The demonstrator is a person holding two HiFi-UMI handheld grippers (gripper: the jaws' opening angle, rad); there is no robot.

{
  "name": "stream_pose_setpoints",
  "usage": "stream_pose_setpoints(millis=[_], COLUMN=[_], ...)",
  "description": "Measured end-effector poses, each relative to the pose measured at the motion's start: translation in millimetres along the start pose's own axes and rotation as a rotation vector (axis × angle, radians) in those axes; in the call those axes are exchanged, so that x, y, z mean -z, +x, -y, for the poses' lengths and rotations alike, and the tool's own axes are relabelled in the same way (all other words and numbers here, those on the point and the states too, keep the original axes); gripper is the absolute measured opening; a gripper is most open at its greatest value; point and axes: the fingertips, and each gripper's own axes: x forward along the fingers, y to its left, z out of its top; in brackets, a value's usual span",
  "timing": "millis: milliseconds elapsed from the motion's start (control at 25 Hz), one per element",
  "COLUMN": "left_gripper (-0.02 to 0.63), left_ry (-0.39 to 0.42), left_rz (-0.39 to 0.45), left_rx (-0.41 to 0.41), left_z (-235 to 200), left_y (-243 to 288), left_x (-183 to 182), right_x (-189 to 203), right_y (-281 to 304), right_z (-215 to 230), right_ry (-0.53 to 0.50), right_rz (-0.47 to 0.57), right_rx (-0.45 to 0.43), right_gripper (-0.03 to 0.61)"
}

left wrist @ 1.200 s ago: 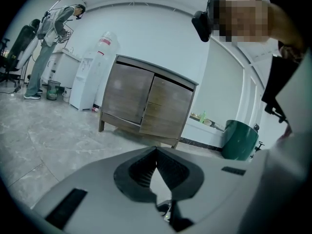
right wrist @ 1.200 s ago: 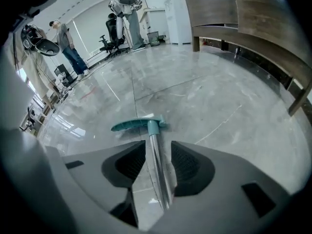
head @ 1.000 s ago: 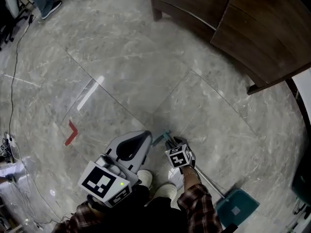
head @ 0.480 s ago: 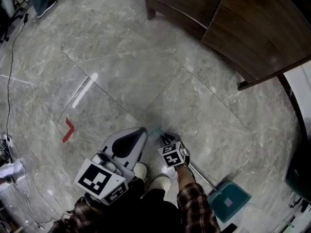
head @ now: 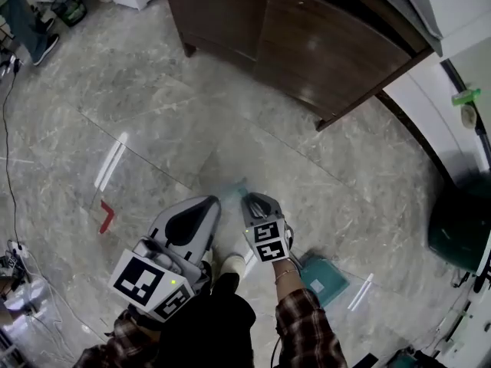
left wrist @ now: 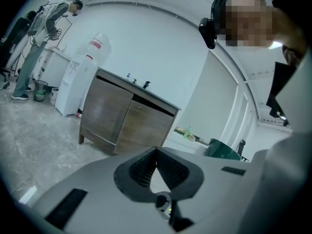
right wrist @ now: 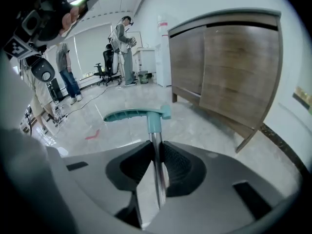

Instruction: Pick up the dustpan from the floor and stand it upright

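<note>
The right tool [right wrist: 156, 143] is gripping the dustpan [head: 323, 280] by its shiny metal pole [right wrist: 157, 172]. Its jaws have just been closing, and the pads are now pressing on the pole from both sides. The teal handle [right wrist: 136, 114] at the top of the pole is sticking out just past the jaw tips and is lying crosswise.

In the head view the right tool [head: 257, 200] is pointing forward and down over the marble floor [head: 153, 121], and a plaid sleeve [head: 303, 324] is reaching out behind it. The teal pan of the dustpan is hanging low at the person's right, behind and below the tool. Whether it is touching the floor cannot be told.

The left tool [head: 205, 205] is hovering just beside the right one, on its left, and is holding nothing. In its own view the left tool [left wrist: 156, 150] is keeping its jaw tips together, with only the room showing past them.

A brown wooden cabinet [head: 307, 44] is standing ahead, and a red mark [head: 106, 215] is lying on the floor to the left of the tools.
</note>
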Motion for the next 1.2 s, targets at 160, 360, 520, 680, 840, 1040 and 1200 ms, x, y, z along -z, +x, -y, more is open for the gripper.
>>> stream_pose_setpoints(millis=[160, 360, 520, 680, 840, 1040, 1200], left_gripper=[0.009, 0.009, 0.009, 0.009, 0.009, 0.009, 0.009], left_ry=[0.019, 0.030, 0.022, 0.029, 0.039, 0.041, 0.049], left_rz=[-0.011, -0.030, -0.055, -0.072, -0.085, -0.110, -0.134], left_rx=[0.050, 0.091, 0.120, 0.159, 0.189, 0.226, 0.250], left_z=[50.8, 101.6, 130.7, 160.6, 188.9, 221.5, 243.4], left_y=[-0.2, 4.5, 7.5, 14.4, 21.9, 24.2, 29.1], left_x=[-49.4, -87.5, -107.1, -126.0, -136.7, -137.8, -130.7], right_x=[-41.8, -78.0, -99.1, -111.4, -107.1, -96.0, -96.8], right_y=[-67.3, -137.0, -184.8, -229.0, -267.3, -310.0, -332.1], right_z=[33.8, 80.2, 101.8, 120.7, 131.8, 141.8, 148.6], right_ry=[0.068, 0.150, 0.198, 0.248, 0.304, 0.361, 0.348], right_rz=[0.078, 0.168, 0.219, 0.267, 0.306, 0.337, 0.361], right_rx=[0.069, 0.174, 0.249, 0.296, 0.341, 0.401, 0.423], right_gripper=[0.086, 0.083, 0.080, 0.078, 0.078, 0.080, 0.080])
